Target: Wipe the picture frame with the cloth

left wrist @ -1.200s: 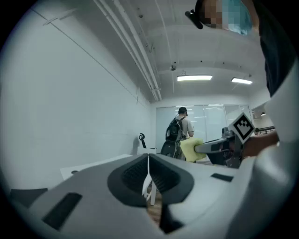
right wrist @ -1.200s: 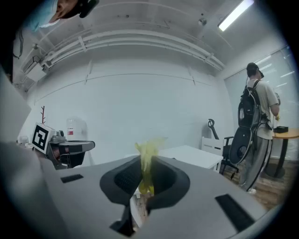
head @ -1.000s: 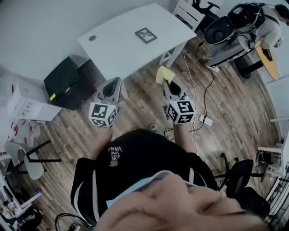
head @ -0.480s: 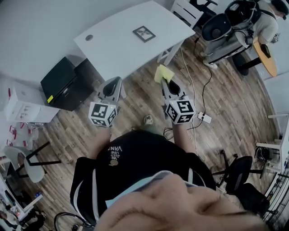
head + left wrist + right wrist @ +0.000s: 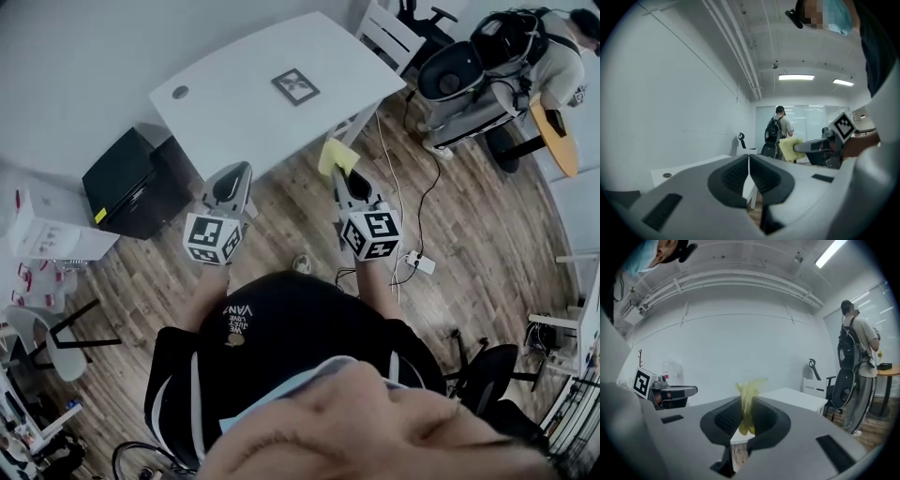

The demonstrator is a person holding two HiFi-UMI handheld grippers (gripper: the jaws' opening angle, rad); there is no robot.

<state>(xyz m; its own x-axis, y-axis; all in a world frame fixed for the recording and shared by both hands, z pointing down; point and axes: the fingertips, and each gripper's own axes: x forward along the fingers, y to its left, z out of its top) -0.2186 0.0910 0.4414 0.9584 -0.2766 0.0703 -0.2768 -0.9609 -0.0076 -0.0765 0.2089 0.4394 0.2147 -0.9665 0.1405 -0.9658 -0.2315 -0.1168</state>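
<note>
A: Jaws first: how do they stand?
B: The right gripper (image 5: pixel 747 401) has its jaws clenched on the yellow cloth (image 5: pixel 750 392). The left gripper (image 5: pixel 749 161) has its jaws pressed together with nothing between them.
A: And the picture frame (image 5: pixel 295 86)?
B: It lies flat on the white worktop (image 5: pixel 225 108), towards the right end. Both grippers hang off the worktop's near edge, above the wood floor (image 5: pixel 300 211).

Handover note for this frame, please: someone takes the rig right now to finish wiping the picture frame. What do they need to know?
Left gripper: shut, empty.
Right gripper: shut on the yellow cloth.
Picture frame: flat on the white table. Both grippers are over the wooden floor, short of the table.
Done: cloth in grip.
Left: reach the frame and wipe it.
</note>
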